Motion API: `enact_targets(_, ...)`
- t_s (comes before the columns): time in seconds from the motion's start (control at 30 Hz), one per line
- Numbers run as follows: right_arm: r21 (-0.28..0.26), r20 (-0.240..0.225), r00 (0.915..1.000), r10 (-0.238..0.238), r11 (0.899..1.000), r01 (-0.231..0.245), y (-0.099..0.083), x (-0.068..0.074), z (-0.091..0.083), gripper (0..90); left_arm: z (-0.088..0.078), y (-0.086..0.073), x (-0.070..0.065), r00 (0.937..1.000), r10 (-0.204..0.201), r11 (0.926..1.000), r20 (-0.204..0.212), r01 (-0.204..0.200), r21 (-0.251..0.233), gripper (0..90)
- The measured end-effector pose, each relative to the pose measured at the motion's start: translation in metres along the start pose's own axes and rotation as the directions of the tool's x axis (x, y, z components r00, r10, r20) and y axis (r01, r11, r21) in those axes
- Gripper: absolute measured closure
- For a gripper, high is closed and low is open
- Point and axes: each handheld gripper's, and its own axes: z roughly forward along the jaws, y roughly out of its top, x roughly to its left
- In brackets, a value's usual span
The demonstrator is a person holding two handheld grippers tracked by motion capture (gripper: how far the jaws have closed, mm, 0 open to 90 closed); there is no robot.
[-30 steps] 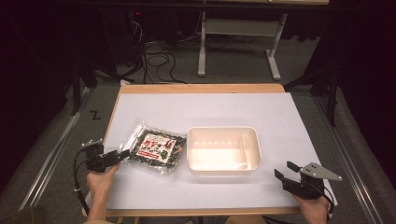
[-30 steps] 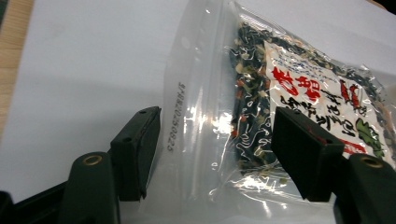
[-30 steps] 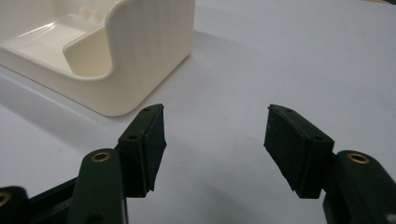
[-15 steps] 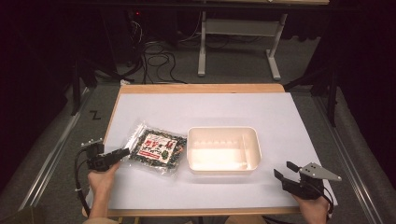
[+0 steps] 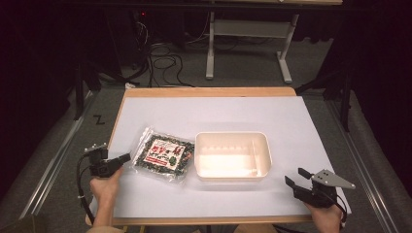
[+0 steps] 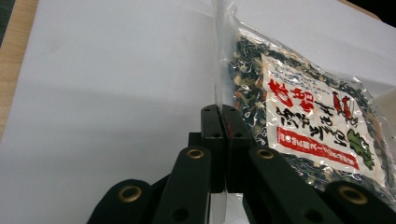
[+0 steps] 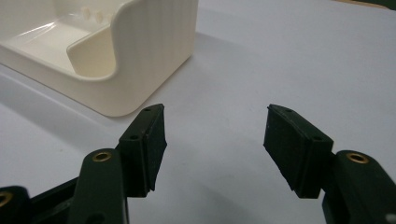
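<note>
A clear packet (image 5: 164, 154) of dark dried food with a red-and-white label lies flat on the white table, left of the cream tray (image 5: 232, 135). My left gripper (image 5: 127, 157) sits at the packet's left edge. Its jaws have just been closing and now stand shut on the packet's clear sealed rim. In the left gripper view the rim runs straight between the pressed pads of that gripper (image 6: 221, 109), with the packet (image 6: 303, 116) stretching off to the right. My right gripper (image 5: 294, 177) rests near the table's front right, open (image 7: 217, 135) with nothing between its jaws.
The cream tray (image 7: 154, 46) has a divider wall inside and holds nothing; its corner lies just ahead and left of the right gripper. The wooden table edge (image 5: 209, 91) frames the white surface. Cables and a desk frame (image 5: 248, 29) lie on the floor beyond.
The left gripper's jaws have come together on the packet's left rim. Both hands and the packet stay where they were.
</note>
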Motion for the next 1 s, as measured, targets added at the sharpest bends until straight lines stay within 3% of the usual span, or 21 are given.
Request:
enact_targets(0.27,0.004,-0.004,1.0,-0.001,1.0,0.001,0.0,0.001,0.001,39.3,-0.016,0.008,-0.009,0.9987,0.05,0.9977,0.013,-0.049,-0.047,90.0)
enact_targets(0.53,0.012,-0.008,0.9999,-0.011,1.0,0.011,0.0,0.002,0.003,39.4,-0.035,0.024,-0.029,0.9939,0.109,0.9893,0.019,-0.106,-0.1,90.0)
enact_targets(0.77,0.014,-0.007,1.0,-0.003,1.0,0.003,0.0,0.002,0.002,39.6,-0.055,0.04,-0.051,0.9827,0.178,0.976,0.052,-0.169,-0.137,90.0)
enact_targets(1.0,0.017,-0.012,0.9999,-0.01,1.0,0.011,-0.001,0.002,0.003,39.9,-0.068,0.048,-0.066,0.9742,0.205,0.9661,0.094,-0.186,-0.179,90.0)
